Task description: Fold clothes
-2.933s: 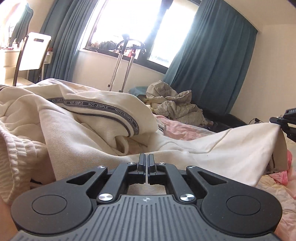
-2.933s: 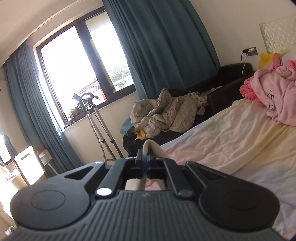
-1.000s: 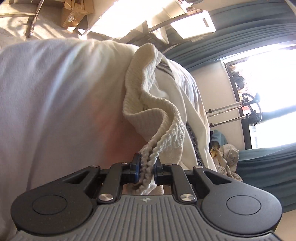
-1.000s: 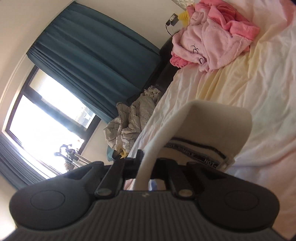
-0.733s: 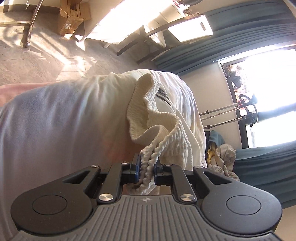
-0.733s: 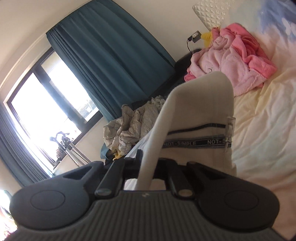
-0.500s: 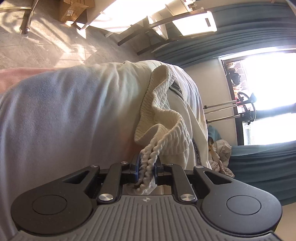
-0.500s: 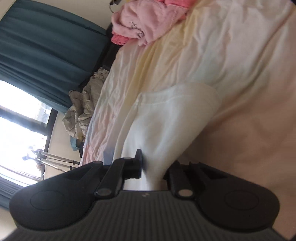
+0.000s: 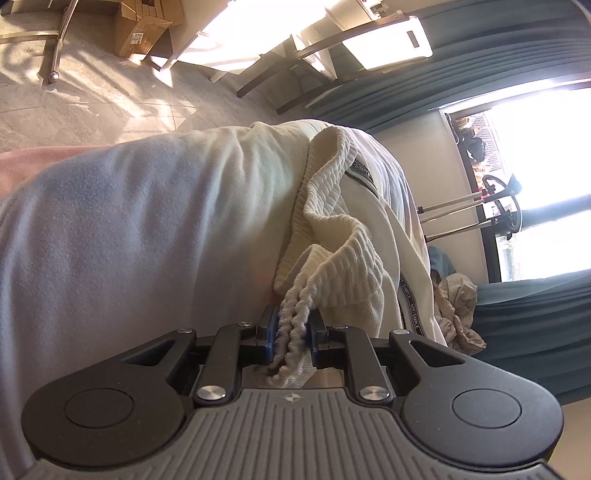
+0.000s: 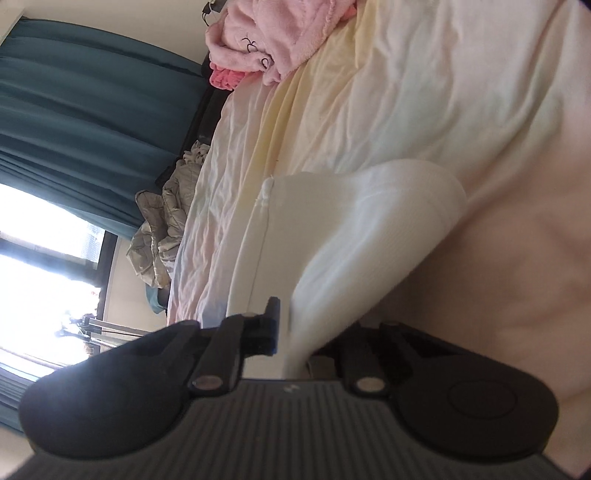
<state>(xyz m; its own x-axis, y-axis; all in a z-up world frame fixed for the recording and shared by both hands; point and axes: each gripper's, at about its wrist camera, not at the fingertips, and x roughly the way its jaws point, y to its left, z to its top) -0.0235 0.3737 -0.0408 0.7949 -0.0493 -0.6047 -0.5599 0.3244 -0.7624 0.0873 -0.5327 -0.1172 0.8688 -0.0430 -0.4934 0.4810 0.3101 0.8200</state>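
Note:
A cream garment with a ribbed hem and a black lettered band lies bunched on the bed. My left gripper is shut on its ribbed hem, which is pinched between the blue pads. In the right wrist view the same cream garment drapes over the sheet and runs down between the fingers. My right gripper has its jaws parted around the cloth; the right finger is hidden behind it.
A pale bed sheet covers the bed. A pink robe lies at its far end. A grey crumpled jacket lies near teal curtains. A chair, boxes and crutches stand on the floor.
My right gripper has opened around the cream cloth and tilted down toward the sheet. My left gripper keeps its hold on the ribbed hem and has shifted slightly.

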